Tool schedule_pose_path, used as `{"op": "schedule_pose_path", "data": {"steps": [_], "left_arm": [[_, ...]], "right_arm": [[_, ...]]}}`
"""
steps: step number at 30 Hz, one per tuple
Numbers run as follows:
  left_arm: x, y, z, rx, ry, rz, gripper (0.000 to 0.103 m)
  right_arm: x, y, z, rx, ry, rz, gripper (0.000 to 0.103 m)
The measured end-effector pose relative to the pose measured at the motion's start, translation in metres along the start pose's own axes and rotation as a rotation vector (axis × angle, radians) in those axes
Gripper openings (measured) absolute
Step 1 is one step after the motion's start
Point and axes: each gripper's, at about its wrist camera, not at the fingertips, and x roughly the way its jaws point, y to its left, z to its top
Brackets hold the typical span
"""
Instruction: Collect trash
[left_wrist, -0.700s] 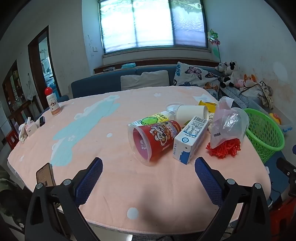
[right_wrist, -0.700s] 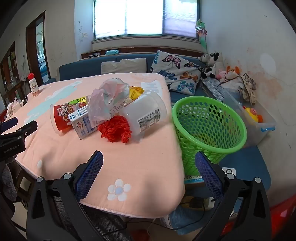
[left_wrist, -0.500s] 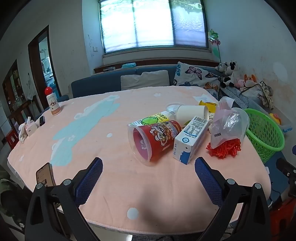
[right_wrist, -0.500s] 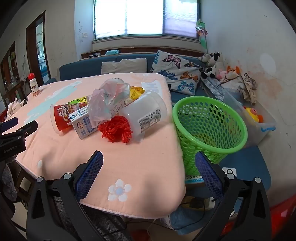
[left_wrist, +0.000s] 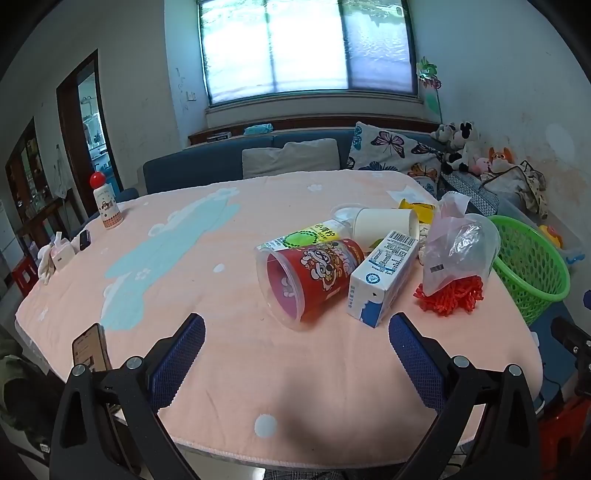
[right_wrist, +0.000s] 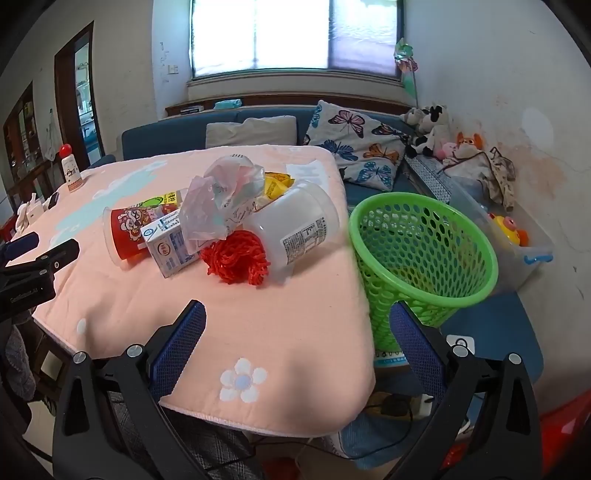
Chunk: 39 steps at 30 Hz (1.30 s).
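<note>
A pile of trash lies on the pink table: a tipped red noodle cup (left_wrist: 310, 277) (right_wrist: 125, 232), a white-blue milk carton (left_wrist: 384, 273) (right_wrist: 166, 243), a clear plastic bag (left_wrist: 458, 247) (right_wrist: 221, 203), red mesh netting (left_wrist: 450, 299) (right_wrist: 236, 262), a white tub (right_wrist: 295, 229), a paper cup (left_wrist: 384, 225) and yellow wrappers (right_wrist: 277, 184). A green mesh basket (right_wrist: 421, 254) (left_wrist: 528, 262) stands off the table's right edge. My left gripper (left_wrist: 295, 354) is open and empty, short of the noodle cup. My right gripper (right_wrist: 295, 343) is open and empty at the table's near corner.
A white bottle with a red cap (left_wrist: 105, 206) stands at the far left of the table (left_wrist: 221, 369). A phone (left_wrist: 90, 349) lies at the near left edge. A blue sofa with cushions (left_wrist: 291, 158) and plush toys (right_wrist: 436, 133) sits behind. A clear storage bin (right_wrist: 517, 236) is beside the basket.
</note>
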Motion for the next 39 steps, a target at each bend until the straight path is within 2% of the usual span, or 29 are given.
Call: {"op": "schedule_pose_path", "data": {"steps": [39], "left_arm": [[0.017, 0.015, 0.006, -0.020, 0.025, 0.020, 0.097]], "right_arm": [[0.016, 0.016, 0.014, -0.031, -0.024, 0.066, 0.097]]}}
